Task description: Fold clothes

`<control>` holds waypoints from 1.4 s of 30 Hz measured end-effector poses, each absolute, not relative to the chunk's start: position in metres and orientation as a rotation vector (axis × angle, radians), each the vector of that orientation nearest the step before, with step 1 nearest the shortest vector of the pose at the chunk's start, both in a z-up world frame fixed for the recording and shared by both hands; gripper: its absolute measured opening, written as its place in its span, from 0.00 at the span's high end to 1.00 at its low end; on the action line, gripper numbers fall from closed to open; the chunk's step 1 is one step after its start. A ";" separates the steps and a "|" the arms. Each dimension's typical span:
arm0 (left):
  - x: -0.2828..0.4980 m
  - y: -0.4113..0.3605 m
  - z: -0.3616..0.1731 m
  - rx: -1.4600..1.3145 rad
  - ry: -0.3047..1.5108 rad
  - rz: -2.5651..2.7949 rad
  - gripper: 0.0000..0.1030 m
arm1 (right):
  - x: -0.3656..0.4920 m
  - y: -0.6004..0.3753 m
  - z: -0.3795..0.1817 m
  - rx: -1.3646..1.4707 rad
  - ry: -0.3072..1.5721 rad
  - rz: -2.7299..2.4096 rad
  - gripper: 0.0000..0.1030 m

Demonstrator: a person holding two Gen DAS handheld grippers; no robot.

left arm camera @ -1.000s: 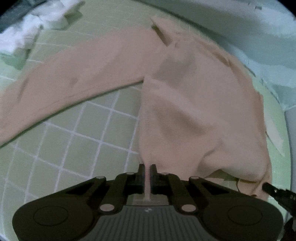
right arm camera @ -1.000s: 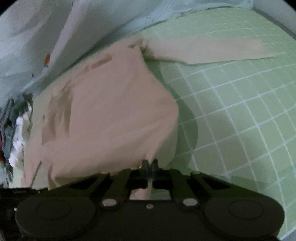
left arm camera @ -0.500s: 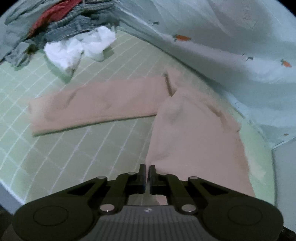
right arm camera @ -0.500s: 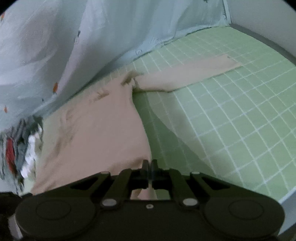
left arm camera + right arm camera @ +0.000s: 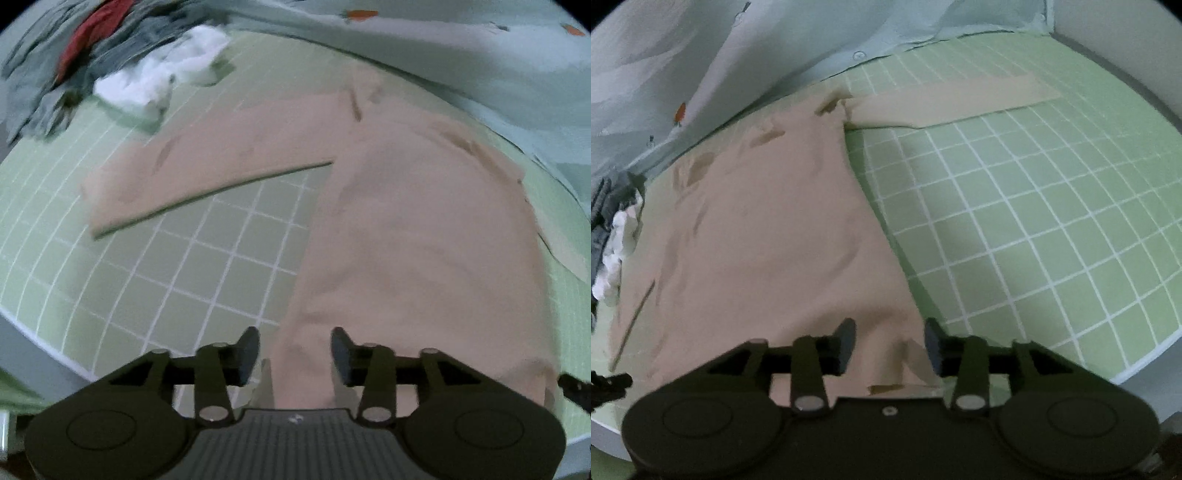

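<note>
Left gripper (image 5: 294,350): nearest to the onlooker on this side; its jaws stand wide apart and grasp nothing. The hem of the garment lies between and just below the two fingers, not pinched.

Right gripper (image 5: 889,345): also low over the near edge, jaws released, with a small turned-up corner of cloth lying in the gap.

Pink long-sleeved top (image 5: 417,236): the thing to fold. It lies spread flat on the green surface, the hem at the near edge under both grippers, the body running away toward the far side. The cloth shows some soft wrinkles near the shoulders.

Left sleeve (image 5: 207,166): stretched out sideways from the shoulder, flat, with a dark shadow line along its near edge.

Right sleeve (image 5: 960,99): stretched out to the other side in the right wrist view, flat on the squares, paler in the light.

Green checked mat (image 5: 1034,221): light green with white grid lines; it carries the top and is bare to the right of the body. Whether it covers a bed or a worktop I cannot tell.

White garment (image 5: 159,81): crumpled, beyond the left sleeve, apart from it.

Pile of clothes (image 5: 74,59): grey, denim-blue and red pieces, behind the white one, blurred.

Pale blue sheet (image 5: 701,55): hangs at the far side behind the mat, with small orange prints.
</note>
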State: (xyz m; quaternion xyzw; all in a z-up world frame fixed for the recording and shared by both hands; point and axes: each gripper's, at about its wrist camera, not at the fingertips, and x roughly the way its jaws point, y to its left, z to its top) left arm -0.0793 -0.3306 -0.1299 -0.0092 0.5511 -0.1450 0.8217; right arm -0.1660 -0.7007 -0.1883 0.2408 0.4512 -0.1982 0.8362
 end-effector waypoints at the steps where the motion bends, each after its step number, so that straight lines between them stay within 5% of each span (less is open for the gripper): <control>1: -0.080 -0.333 -0.129 -0.008 1.166 -0.335 0.47 | -0.163 -0.697 -0.189 0.498 0.957 -0.422 0.49; 6: -0.074 -0.350 -0.131 0.040 1.172 -0.434 0.34 | -0.156 -0.674 -0.181 0.393 0.962 -0.441 0.16; 10: -0.070 -0.370 -0.129 0.086 1.160 -0.471 0.27 | -0.159 -0.669 -0.173 0.383 0.951 -0.448 0.00; 32: -0.074 -0.526 -0.172 0.026 1.260 -0.325 0.24 | -0.137 -0.877 -0.196 0.471 0.844 -0.539 0.00; 40: -0.046 -0.558 -0.178 0.032 1.271 -0.174 0.18 | -0.080 -0.957 -0.200 0.430 0.823 -0.555 0.00; 42: -0.041 -0.566 -0.181 0.054 1.280 -0.153 0.09 | -0.065 -0.977 -0.200 0.420 0.818 -0.559 0.01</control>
